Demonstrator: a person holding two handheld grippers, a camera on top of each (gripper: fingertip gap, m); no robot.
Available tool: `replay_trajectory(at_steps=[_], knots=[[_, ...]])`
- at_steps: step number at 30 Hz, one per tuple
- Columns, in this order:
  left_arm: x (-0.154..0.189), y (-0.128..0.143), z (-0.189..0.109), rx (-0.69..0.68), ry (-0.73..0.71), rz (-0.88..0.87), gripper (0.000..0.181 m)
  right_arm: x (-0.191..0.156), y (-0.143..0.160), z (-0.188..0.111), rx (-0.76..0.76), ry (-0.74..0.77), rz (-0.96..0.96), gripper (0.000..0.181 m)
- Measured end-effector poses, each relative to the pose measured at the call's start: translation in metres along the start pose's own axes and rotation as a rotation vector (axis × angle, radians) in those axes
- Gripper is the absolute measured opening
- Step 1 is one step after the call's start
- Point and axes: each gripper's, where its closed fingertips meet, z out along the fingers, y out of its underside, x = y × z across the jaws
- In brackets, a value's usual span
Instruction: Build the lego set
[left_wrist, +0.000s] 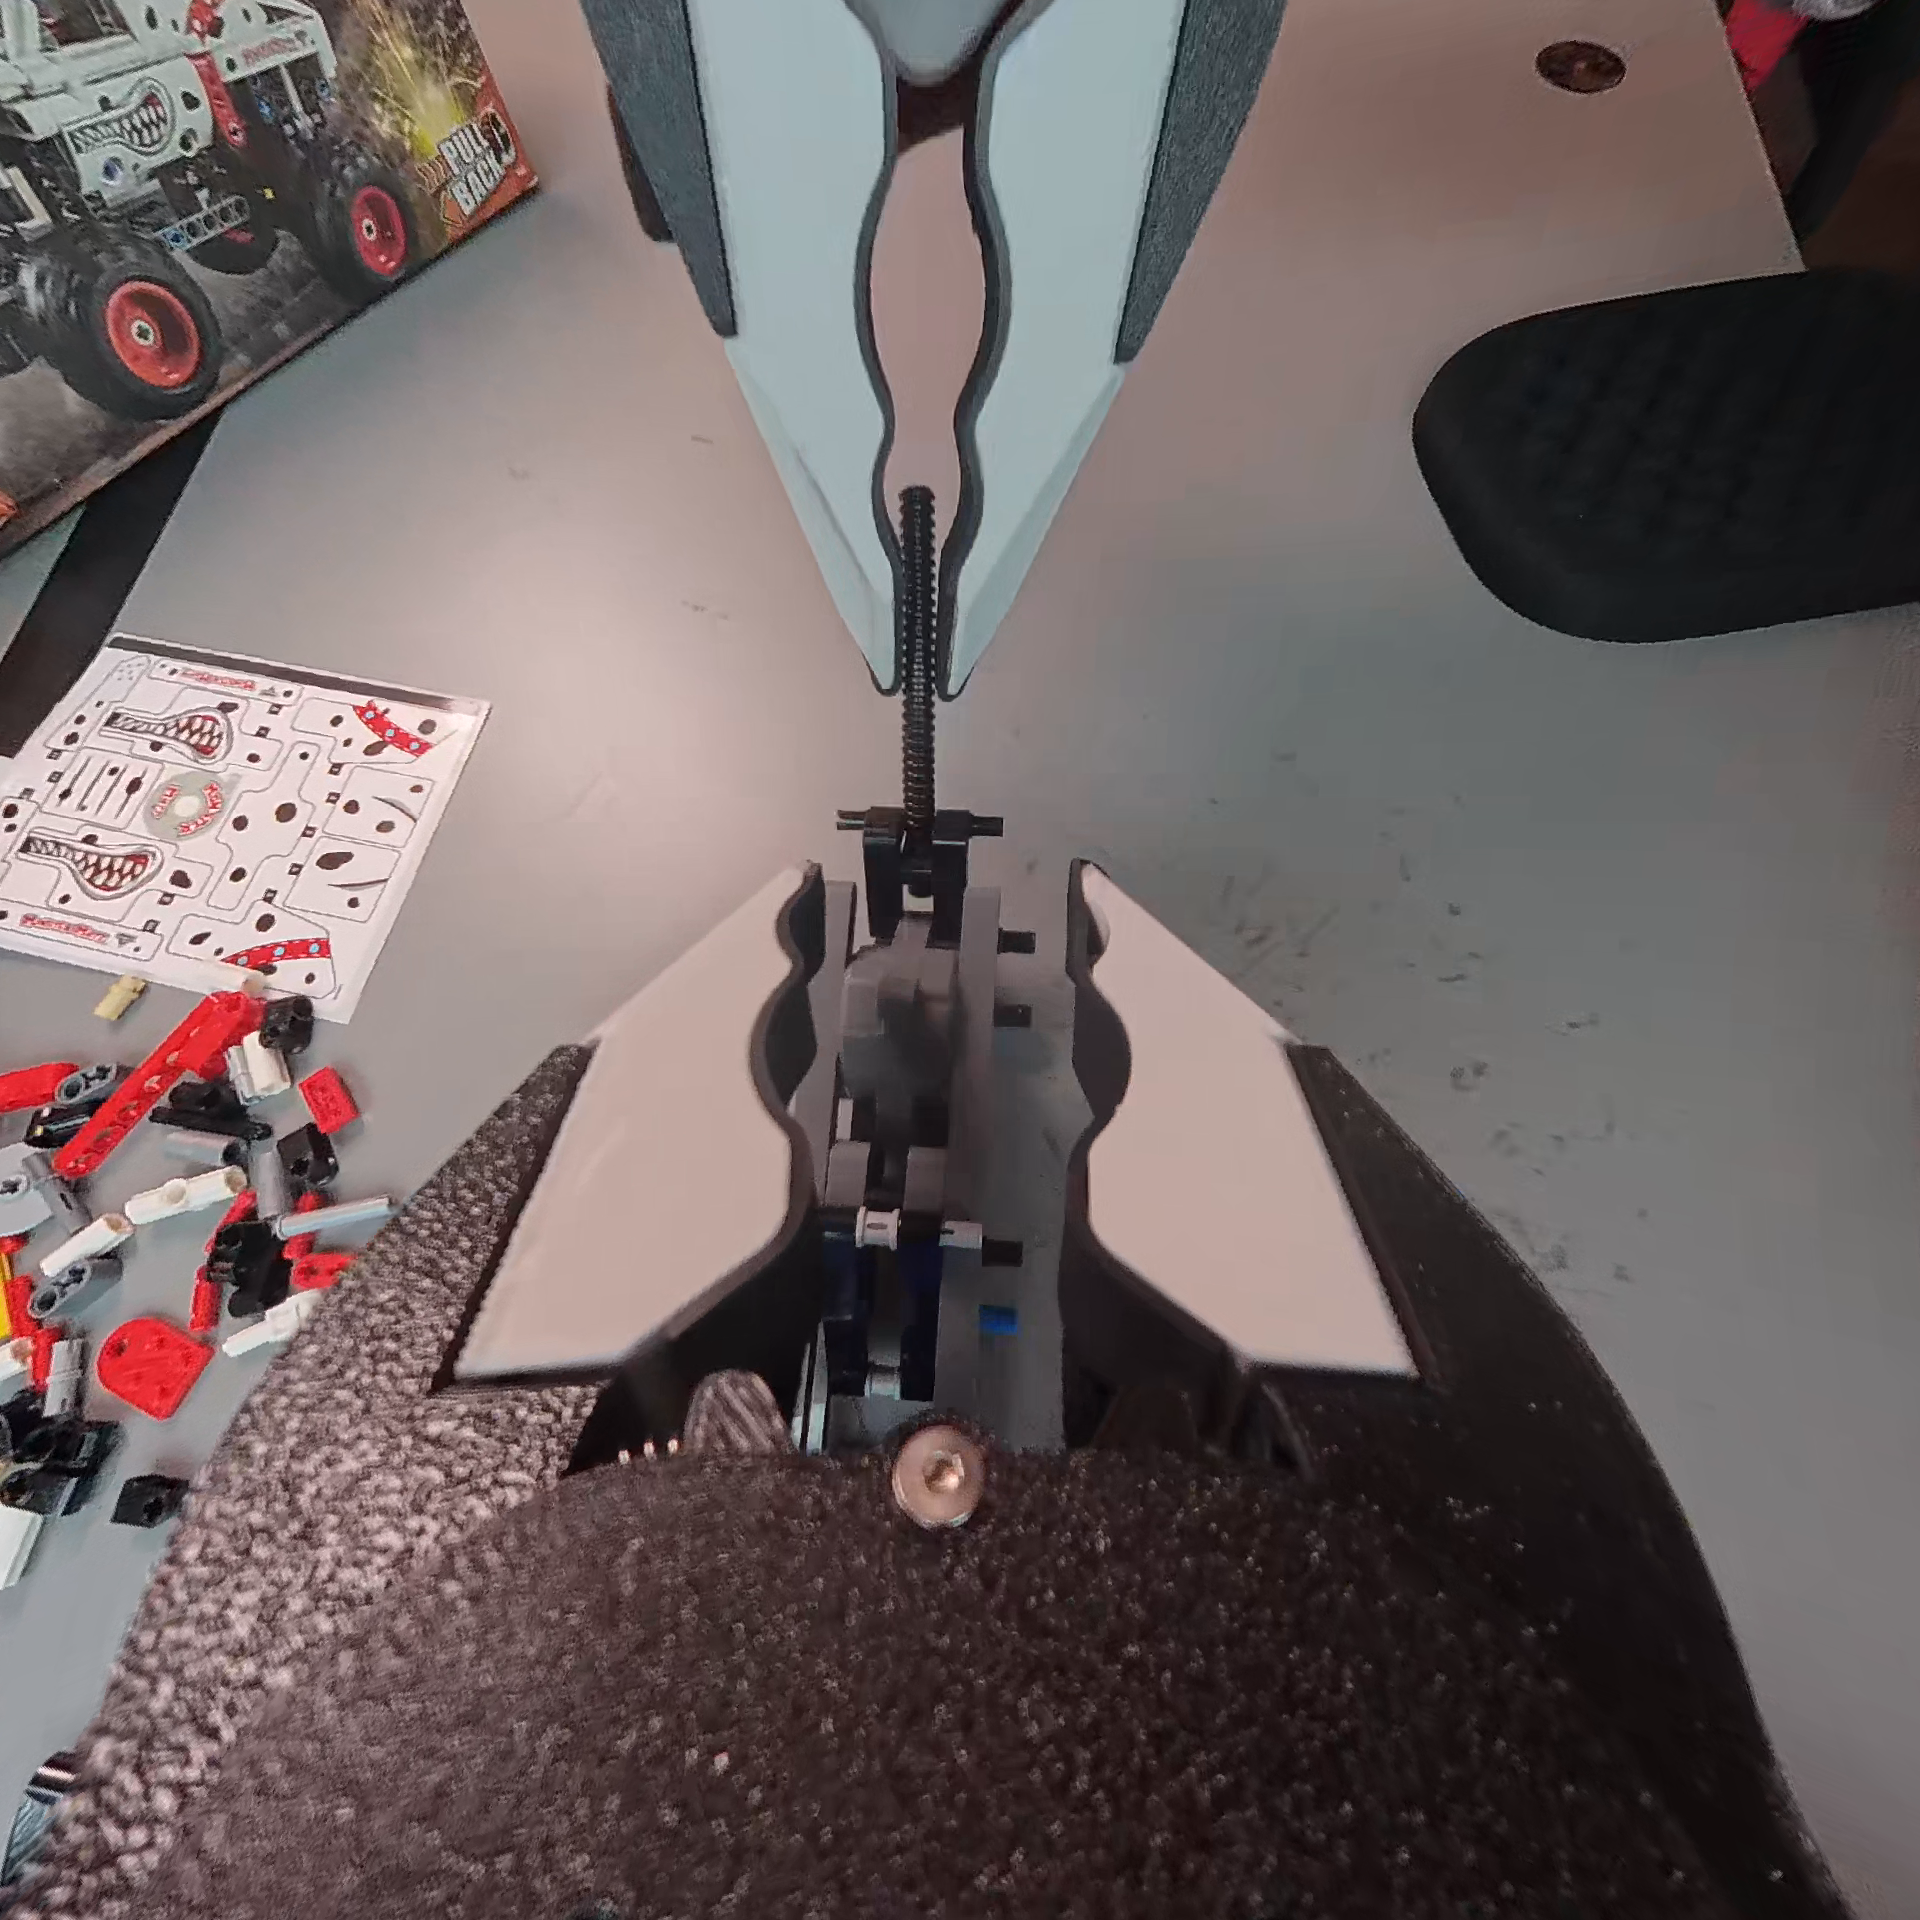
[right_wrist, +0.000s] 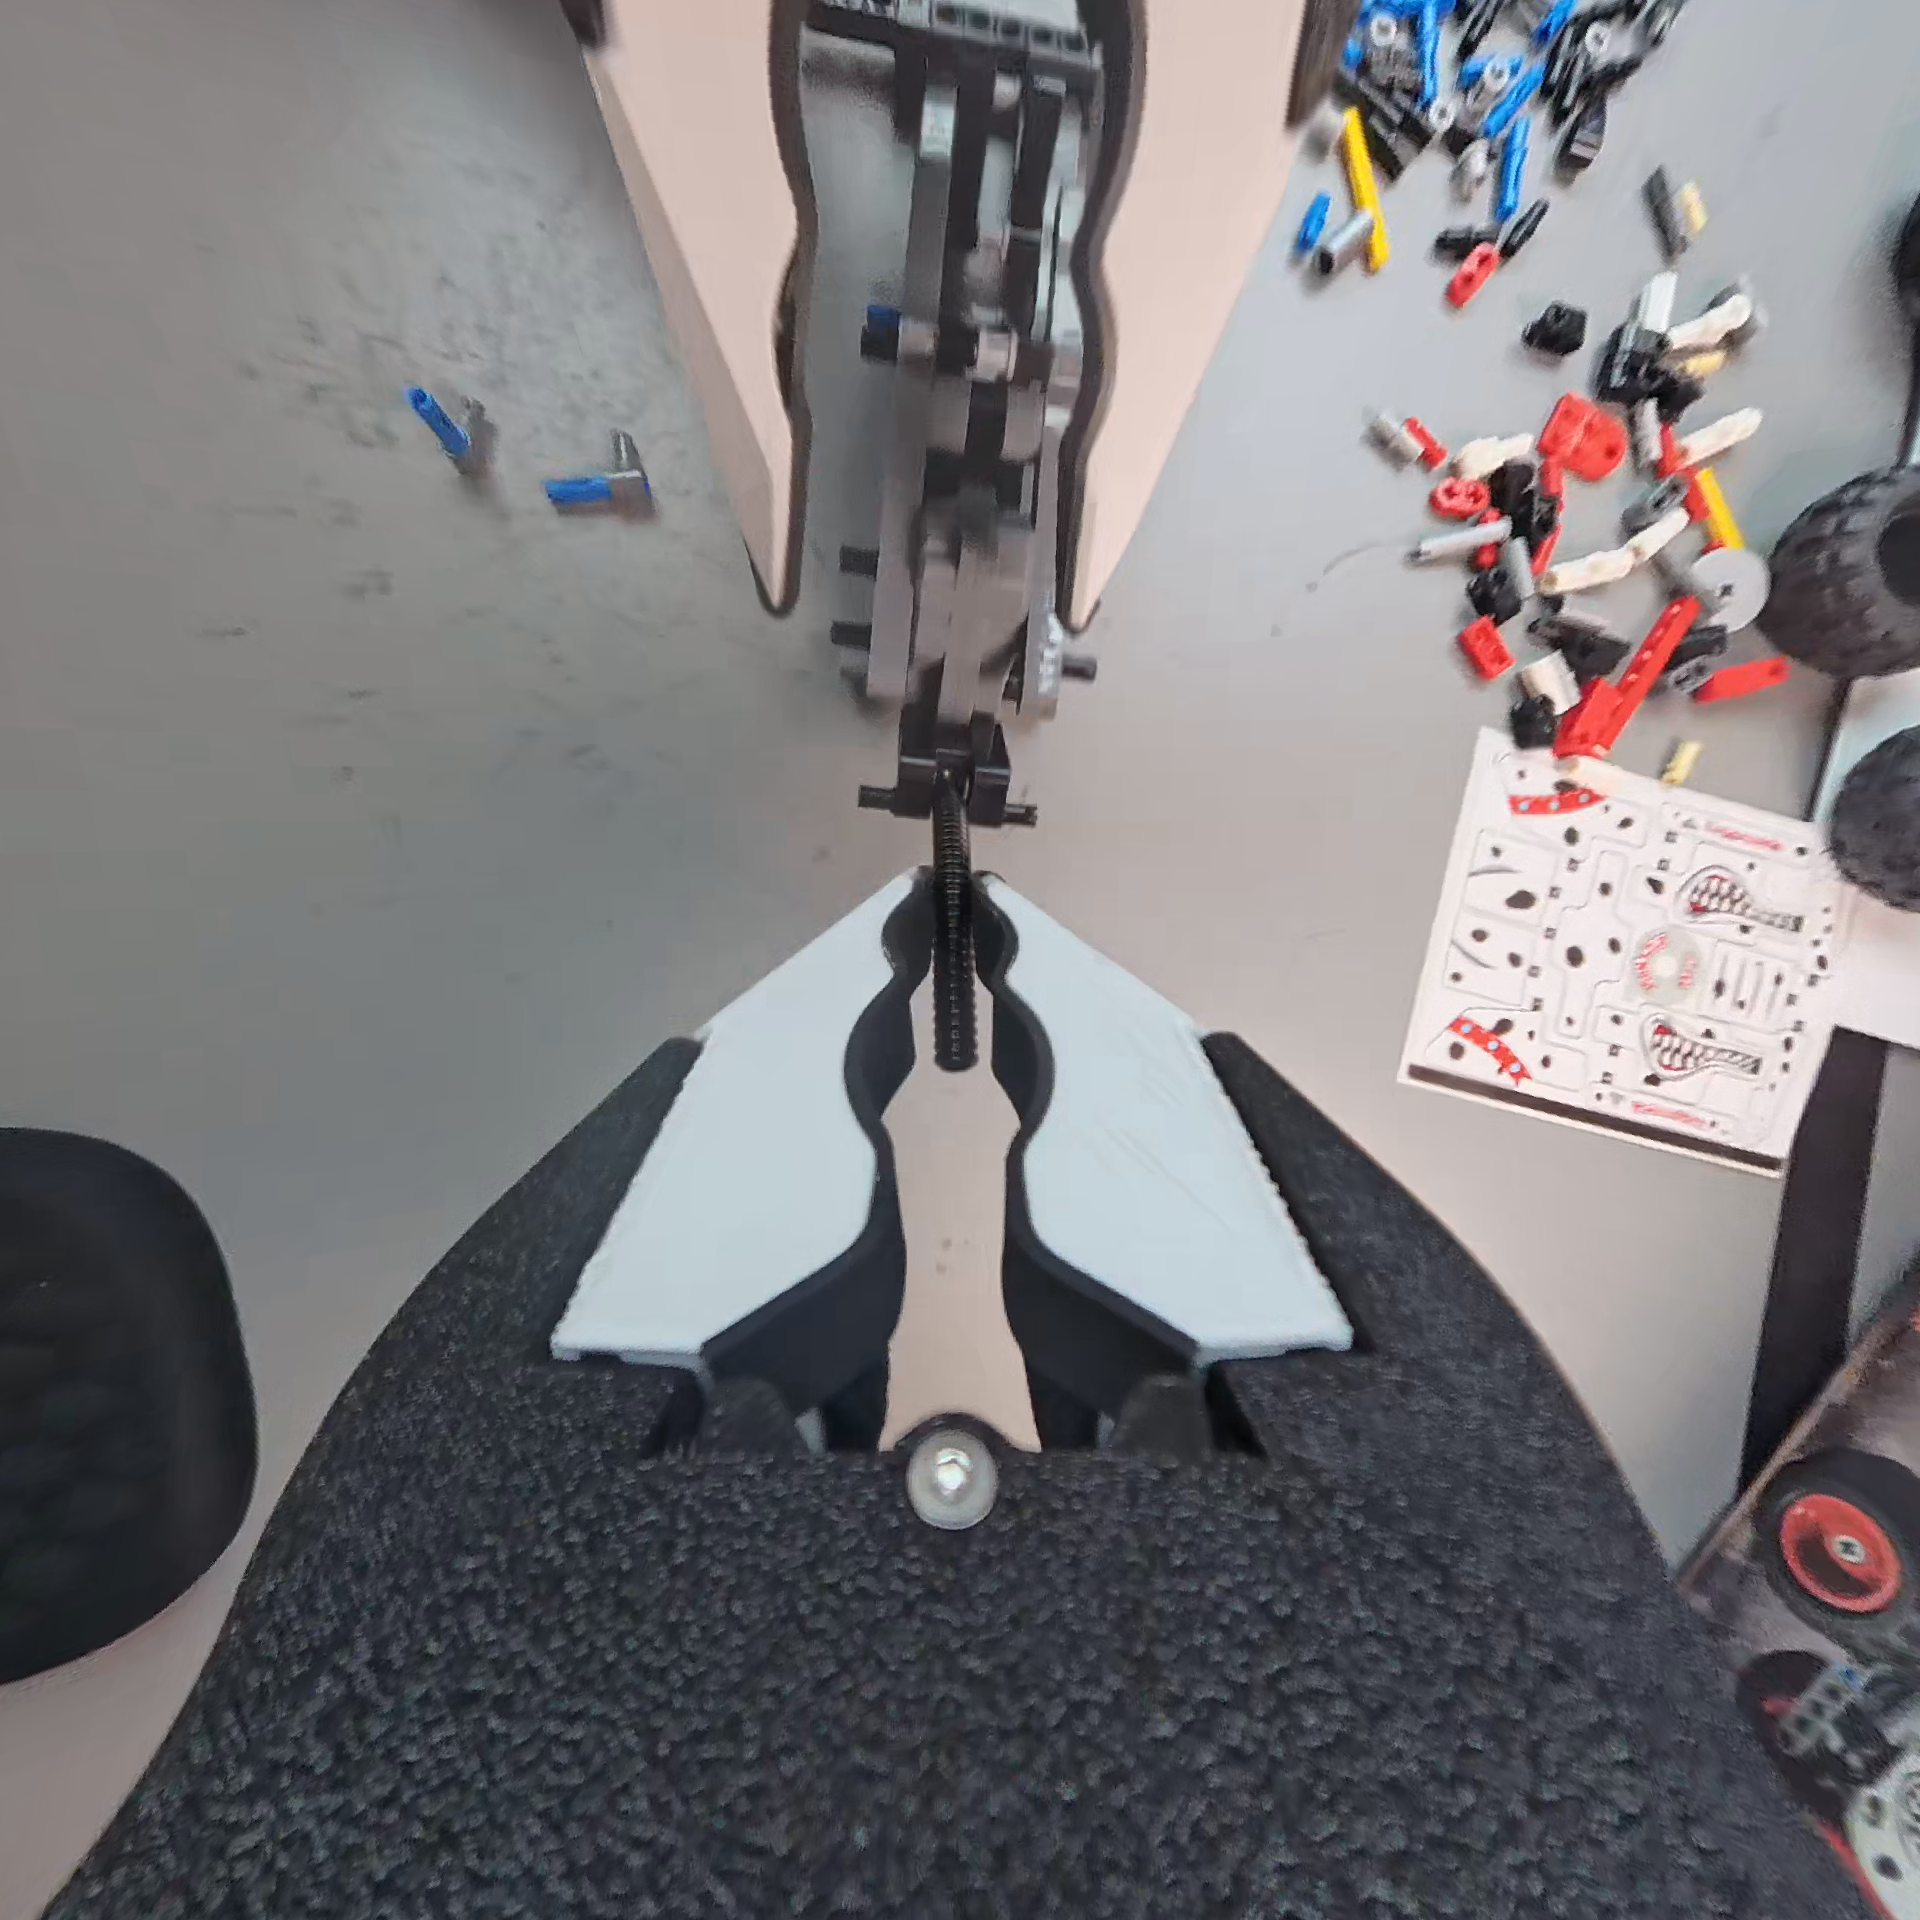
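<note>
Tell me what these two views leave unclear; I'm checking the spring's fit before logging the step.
- Black spring tip: both views, hidden inside the black connector; seating unknown.
- Grey assembly lower end: left wrist view, hidden behind left gripper body.
- Same assembly's top: right wrist view, cut off, blurred.
- Right gripper: grips the spring.

Left gripper (left_wrist: 940, 894) holding grey assembly (left_wrist: 914, 1039), right gripper (left_wrist: 920, 681) pinching black ribbed rod (left_wrist: 918, 665)

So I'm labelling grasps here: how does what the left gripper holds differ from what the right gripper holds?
The left gripper holds a bulky grey and black assembly deep between widely spread fingers; the right gripper pinches a thin black ribbed rod at nearly closed fingertips. The assembly is built of many pieces; the rod is a single part. Both are held above the table, and the rod's tip meets the assembly's black end.
</note>
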Motion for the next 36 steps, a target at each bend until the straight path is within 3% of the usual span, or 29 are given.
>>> replay_trajectory(at_steps=[6, 12, 15, 20, 22, 23, 29, 36], knots=[[0.006, -0.001, 0.017, -0.014, 0.004, 0.036, 0.05, -0.011, -0.041, -0.008, 0.016, 0.015, -0.125, 0.0], [0.011, -0.002, 0.034, -0.023, 0.005, 0.047, 0.042, -0.013, -0.046, 0.001, 0.018, 0.0, -0.131, 0.0], [0.009, 0.001, 0.03, -0.036, -0.016, 0.066, 0.043, -0.007, -0.02, -0.003, -0.011, 0.013, -0.045, 0.0], [0.003, 0.0, 0.012, -0.012, -0.027, 0.048, 0.049, -0.018, 0.042, 0.025, -0.123, -0.042, 0.099, 0.029], [0.002, 0.002, 0.007, -0.019, -0.022, 0.034, 0.054, -0.022, 0.059, 0.039, -0.162, -0.051, 0.116, 0.022], [0.001, 0.003, 0.005, -0.021, -0.024, 0.031, 0.054, -0.022, 0.054, 0.039, -0.118, -0.05, 0.122, 0.006], [0.004, 0.003, 0.005, -0.017, -0.013, 0.026, 0.054, -0.025, 0.041, 0.021, -0.119, -0.056, 0.047, 0.006], [0.017, -0.008, 0.032, -0.04, 0.012, 0.082, 0.056, -0.022, 0.006, -0.004, -0.164, -0.015, -0.095, 0.006]])
